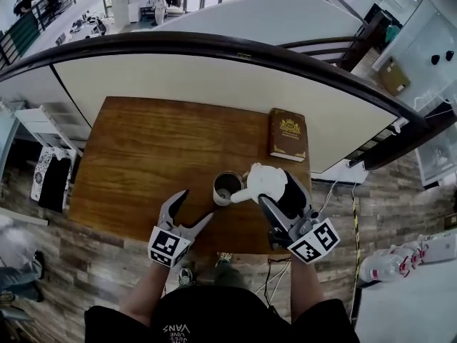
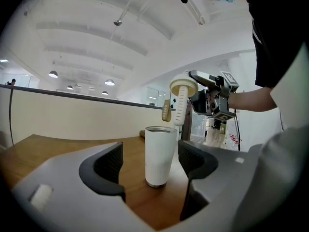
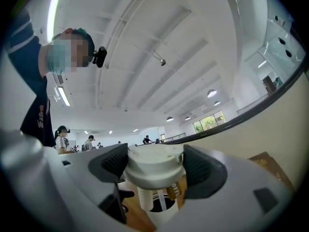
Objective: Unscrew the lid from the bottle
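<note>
A white bottle point(image 1: 227, 189) stands upright near the table's front edge, its mouth uncovered. The white lid point(image 1: 265, 182) hangs just right of and above the mouth with my right gripper point(image 1: 275, 191) shut on it. A carry strap point(image 2: 178, 108) dangles from the lid point(image 2: 183, 87). In the right gripper view the lid point(image 3: 153, 164) fills the gap between the jaws, and the bottle point(image 3: 159, 211) shows below it. My left gripper point(image 1: 198, 206) is open just left of the bottle. In its own view the bottle point(image 2: 159, 156) stands between the spread pads point(image 2: 108, 166), apart from both.
A brown book point(image 1: 288, 134) with gold print lies at the table's far right. The wooden table point(image 1: 143, 156) ends at a curved white wall with a dark rail point(image 1: 214, 45). Cables point(image 1: 275, 277) hang below the table's front edge.
</note>
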The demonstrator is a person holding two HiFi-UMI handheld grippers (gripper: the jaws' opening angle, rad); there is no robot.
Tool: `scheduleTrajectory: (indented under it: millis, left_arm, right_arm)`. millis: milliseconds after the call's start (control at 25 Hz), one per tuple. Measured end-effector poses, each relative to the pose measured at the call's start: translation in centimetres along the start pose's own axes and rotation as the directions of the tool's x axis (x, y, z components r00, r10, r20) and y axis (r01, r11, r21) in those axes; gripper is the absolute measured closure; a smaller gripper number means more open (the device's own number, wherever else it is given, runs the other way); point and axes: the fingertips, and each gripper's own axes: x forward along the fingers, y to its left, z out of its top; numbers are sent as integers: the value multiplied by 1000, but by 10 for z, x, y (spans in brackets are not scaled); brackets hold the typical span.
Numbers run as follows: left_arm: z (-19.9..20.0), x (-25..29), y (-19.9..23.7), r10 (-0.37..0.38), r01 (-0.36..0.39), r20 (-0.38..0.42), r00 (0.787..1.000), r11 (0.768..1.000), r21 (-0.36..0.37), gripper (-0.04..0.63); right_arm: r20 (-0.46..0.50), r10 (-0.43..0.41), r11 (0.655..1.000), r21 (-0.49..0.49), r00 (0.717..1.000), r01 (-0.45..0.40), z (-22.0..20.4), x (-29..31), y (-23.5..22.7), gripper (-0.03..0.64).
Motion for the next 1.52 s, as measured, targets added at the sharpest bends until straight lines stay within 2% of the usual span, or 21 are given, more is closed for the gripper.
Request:
scheduleTrajectory:
  millis: [360, 440, 600, 720, 880, 1120, 1520]
  left_arm:
    - [26, -40, -12, -19, 19, 34, 999, 1000, 10, 250]
    - [29, -51, -13, -18, 18, 38, 999, 1000, 15, 283]
    - [36, -71, -12, -12, 8, 86, 996, 999, 47, 413]
    - [37, -84, -17, -15, 13, 84, 996, 999, 29, 456]
    - [40, -95, -19, -13, 10, 96, 995, 999, 33, 484]
    - [37, -108, -18, -5, 1, 104, 995, 999, 36, 551]
    - [35, -122, -21, -14, 10, 107, 994, 999, 36, 580]
  right_arm:
    - [63, -125, 991, 43, 990, 123, 0, -41, 18, 268]
    - [73, -147, 988, 55, 986, 143, -2, -48, 24, 268]
    - [92, -181, 982, 75, 979, 174, -7, -60, 37, 268]
    - [117, -216, 973, 108, 969, 204, -12, -70, 44, 268]
    - [156, -265, 959, 146, 952, 243, -13, -82, 48, 268]
    - [152, -299, 948, 164, 942, 274, -22, -93, 58, 268]
    - [151, -333, 932, 203, 931, 301, -41, -103, 77, 269]
